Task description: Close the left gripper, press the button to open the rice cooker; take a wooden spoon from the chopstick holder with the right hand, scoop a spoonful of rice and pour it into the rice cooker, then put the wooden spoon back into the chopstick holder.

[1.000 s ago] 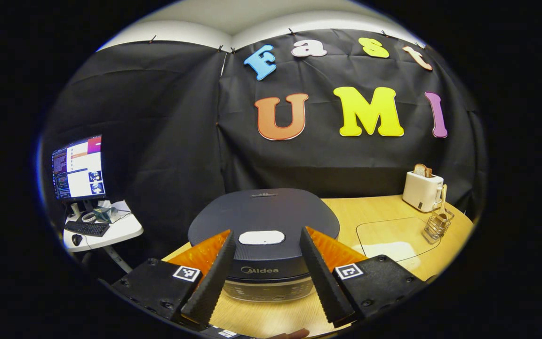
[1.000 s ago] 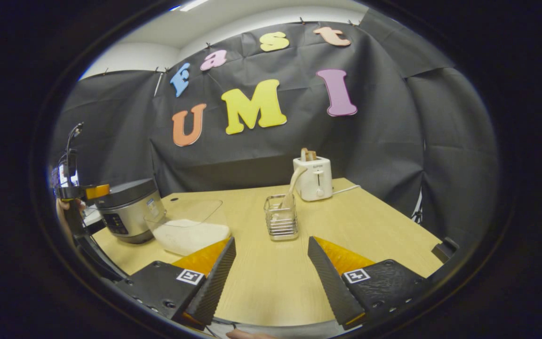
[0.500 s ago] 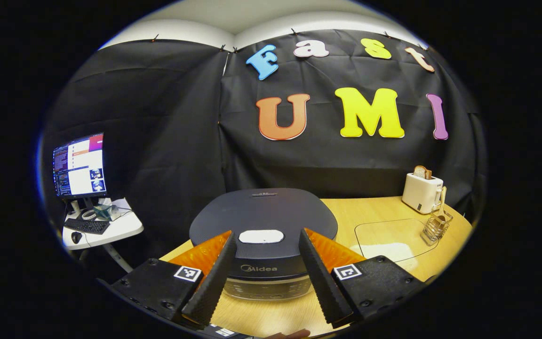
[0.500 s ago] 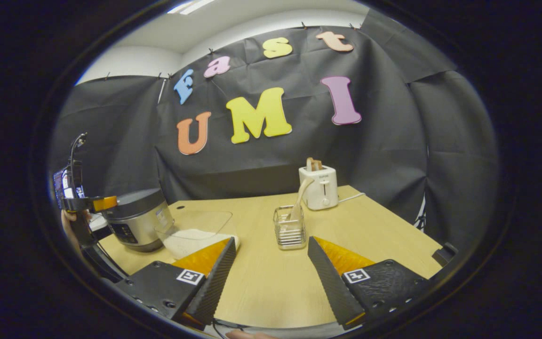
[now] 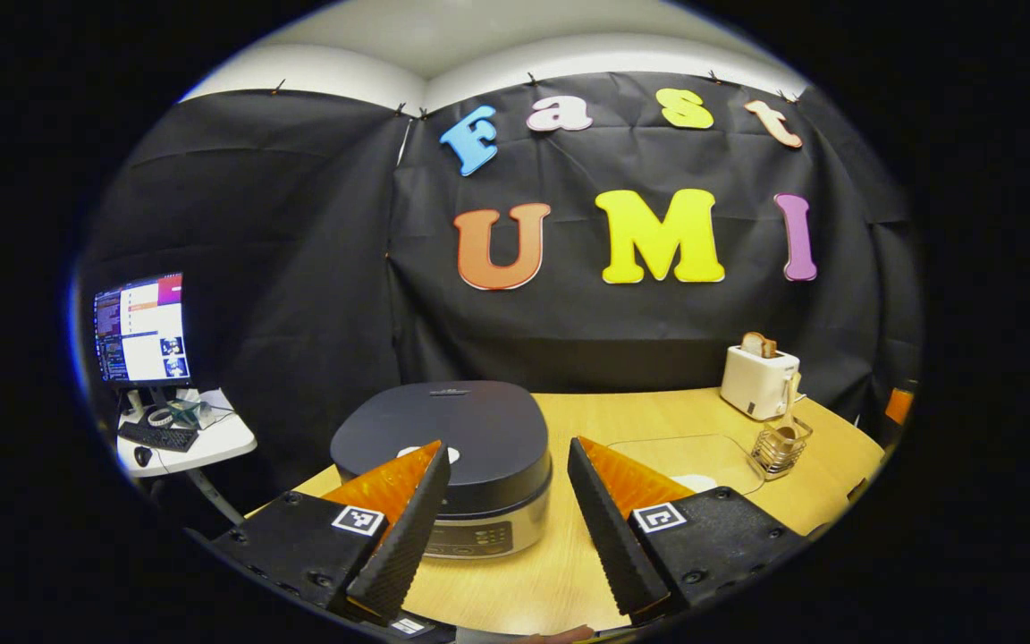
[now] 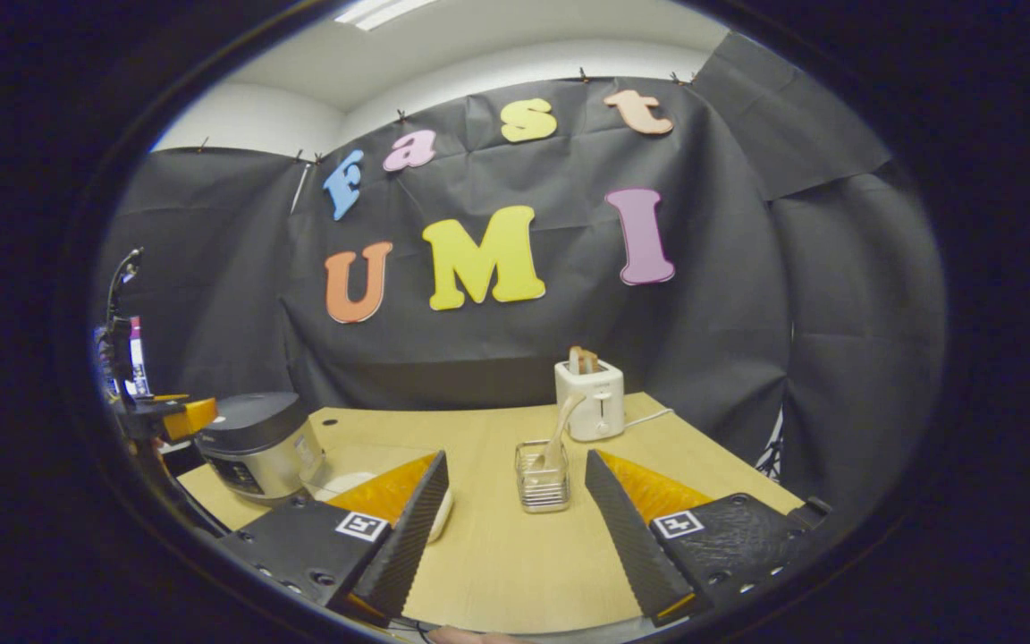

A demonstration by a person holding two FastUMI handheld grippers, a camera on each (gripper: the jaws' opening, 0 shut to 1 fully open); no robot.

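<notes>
The rice cooker stands on the wooden table with its dark lid down; its white button peeks out beside one finger. My left gripper is open, held back from the cooker and a little above the table. In the right gripper view the wire chopstick holder holds the wooden spoon upright, straight ahead of my open right gripper. The clear rice container lies between the holder and the cooker. The left gripper shows at the far left of that view.
A white toaster with bread in it stands behind the chopstick holder near the cloth wall. A monitor and a keyboard sit on a small white side table left of the wooden table.
Both grippers have drawn back from the table, so the cooker and the holder look smaller and farther away. Both stay open, with nothing between their fingers.
</notes>
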